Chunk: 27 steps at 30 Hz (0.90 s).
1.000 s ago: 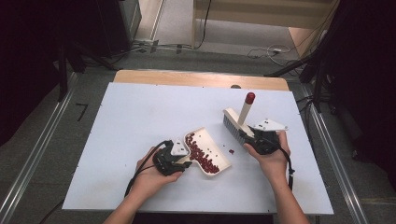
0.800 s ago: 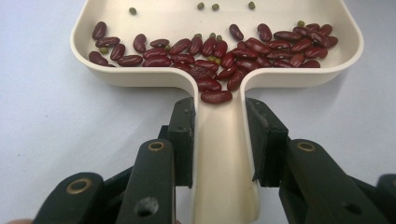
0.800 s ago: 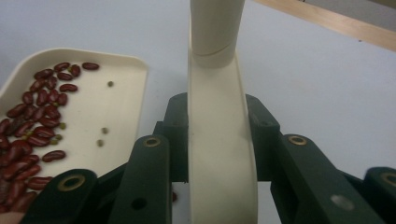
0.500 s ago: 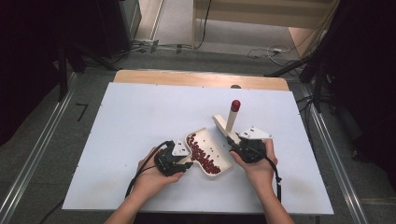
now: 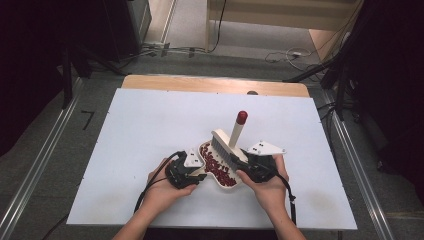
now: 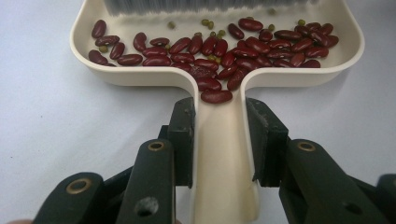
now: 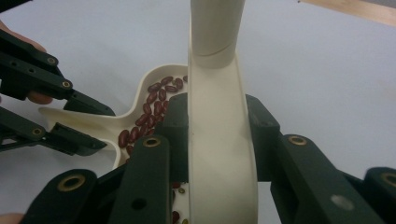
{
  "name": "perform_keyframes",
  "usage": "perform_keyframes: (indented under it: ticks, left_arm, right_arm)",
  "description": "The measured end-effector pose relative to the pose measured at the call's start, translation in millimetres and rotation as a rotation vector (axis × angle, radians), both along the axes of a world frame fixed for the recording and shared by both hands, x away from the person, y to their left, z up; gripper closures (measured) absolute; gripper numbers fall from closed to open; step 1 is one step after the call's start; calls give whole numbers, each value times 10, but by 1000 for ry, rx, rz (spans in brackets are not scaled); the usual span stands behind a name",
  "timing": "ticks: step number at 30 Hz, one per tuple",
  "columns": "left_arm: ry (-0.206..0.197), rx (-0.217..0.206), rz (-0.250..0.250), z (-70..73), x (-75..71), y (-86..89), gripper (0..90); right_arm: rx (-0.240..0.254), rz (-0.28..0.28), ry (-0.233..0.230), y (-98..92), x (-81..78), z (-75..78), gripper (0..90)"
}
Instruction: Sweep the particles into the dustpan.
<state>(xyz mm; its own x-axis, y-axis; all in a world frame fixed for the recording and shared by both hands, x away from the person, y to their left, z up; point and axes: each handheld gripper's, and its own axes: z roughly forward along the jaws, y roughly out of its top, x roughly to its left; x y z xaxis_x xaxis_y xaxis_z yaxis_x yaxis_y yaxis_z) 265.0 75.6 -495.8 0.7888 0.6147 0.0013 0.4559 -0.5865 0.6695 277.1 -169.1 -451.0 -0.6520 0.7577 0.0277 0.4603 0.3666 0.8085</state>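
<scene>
In the left gripper view, green beans (image 6: 210, 22) dot the dustpan (image 6: 224, 140).

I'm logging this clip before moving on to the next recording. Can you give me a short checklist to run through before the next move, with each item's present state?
1. Left gripper shut on the handle of the cream plastic dustpan: ok.
2. Right gripper shut on the cream brush with the red-capped handle: ok.
3. Red kidney beans and small green beans lie inside the pan: ok.
4. Brush bristles sit at the pan's open edge: ok.
5. Dustpan flat on the white table: cannot tell.
6. Stray beans left on the table: cannot tell, too small in the high view.
</scene>
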Motion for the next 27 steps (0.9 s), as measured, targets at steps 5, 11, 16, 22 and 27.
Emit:
perform_keyframes:
  ticks: [5, 11, 16, 22, 27]
  left_arm:
    - [-6, 1, -2, -6, -4, 4, 665]
    - [-16, -14, 11, -34, -17, 11, 666]
    - [-21, -23, 22, -38, -23, 35, 666]
    - [-24, -43, 42, -28, -21, 78, 667]
    - [-38, -49, 57, 10, -24, 119, 667]
  right_arm:
    - [19, -32, -27, -151, 32, 83, 653]
    - [16, -89, -42, -346, 120, 54, 654]
    - [20, -115, -34, -453, 163, 26, 654]
    - [30, -131, -47, -577, 160, 84, 654]
    - [35, -139, -45, -670, 166, 95, 654]
